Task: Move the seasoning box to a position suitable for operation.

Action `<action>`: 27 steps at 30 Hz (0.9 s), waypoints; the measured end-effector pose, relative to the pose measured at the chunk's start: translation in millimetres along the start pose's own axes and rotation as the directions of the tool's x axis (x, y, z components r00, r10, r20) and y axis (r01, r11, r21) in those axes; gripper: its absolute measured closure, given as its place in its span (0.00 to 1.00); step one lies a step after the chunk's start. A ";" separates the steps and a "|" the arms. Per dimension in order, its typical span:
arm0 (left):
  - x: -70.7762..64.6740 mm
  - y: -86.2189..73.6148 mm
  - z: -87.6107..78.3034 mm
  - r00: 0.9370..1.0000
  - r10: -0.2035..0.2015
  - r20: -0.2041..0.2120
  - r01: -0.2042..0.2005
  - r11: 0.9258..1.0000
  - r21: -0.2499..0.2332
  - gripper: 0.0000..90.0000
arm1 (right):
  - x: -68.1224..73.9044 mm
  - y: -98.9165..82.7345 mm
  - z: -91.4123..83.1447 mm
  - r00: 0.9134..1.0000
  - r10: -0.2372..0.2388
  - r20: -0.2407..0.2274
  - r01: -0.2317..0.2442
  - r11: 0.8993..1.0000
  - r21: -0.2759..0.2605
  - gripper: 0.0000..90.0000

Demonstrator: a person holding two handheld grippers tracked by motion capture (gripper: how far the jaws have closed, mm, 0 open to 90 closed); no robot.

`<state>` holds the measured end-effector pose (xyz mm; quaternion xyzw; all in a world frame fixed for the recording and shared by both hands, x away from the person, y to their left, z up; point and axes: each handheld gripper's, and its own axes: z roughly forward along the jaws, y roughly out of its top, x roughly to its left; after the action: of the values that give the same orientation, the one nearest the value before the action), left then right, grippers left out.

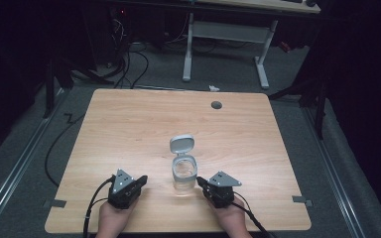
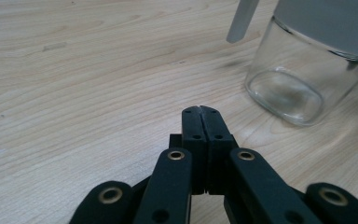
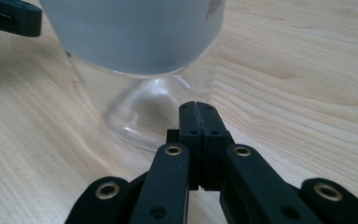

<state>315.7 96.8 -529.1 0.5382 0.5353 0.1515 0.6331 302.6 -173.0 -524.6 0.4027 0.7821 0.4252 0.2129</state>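
Your left gripper (image 1: 140,181) rests low at the near edge of the table (image 1: 129,124), jaws pressed fully together and holding nothing. In the left gripper view, its closed tips (image 2: 200,112) point past the jar (image 2: 298,79), which stands just beyond and to the right of them, apart from the tips.

Your right gripper (image 1: 201,181) mirrors it on the other side, jaws likewise tight together and empty. In the right gripper view, its tips (image 3: 198,108) sit just short of the jar's clear base (image 3: 144,112); I cannot tell whether they touch the glass.

The jar (image 1: 184,173) stands upright near the middle of the near half of the table, between the two grippers and slightly farther away than them. Its grey flip lid (image 1: 182,144) is raised open on the far side and stays hinged to the grey collar. The glass body looks empty.

Judgement: you are at the approach step, with both tools parked beside the jar and no grip taken. The lid being up, the likely work is closing it or steadying the jar. Either move calls for you to part one pair of jaws first, then brace the body while the other tool presses the lid down. Glass on smooth wood may slide if pushed from one side only.

Count: two grippers, one jar, one lid, one table, one round grey plug (image 1: 217,105) near the far right of the tabletop.
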 end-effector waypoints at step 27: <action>-41.2 -24.9 1.4 0.994 0.013 0.110 -0.019 0.998 0.058 1.00 | -9.1 5.9 -2.9 0.999 0.027 0.019 -0.026 0.999 -0.035 0.99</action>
<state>291.6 55.1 -529.1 0.5683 0.4996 0.1110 0.6443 308.6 -179.9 -518.1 0.4133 0.7670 0.4377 0.2222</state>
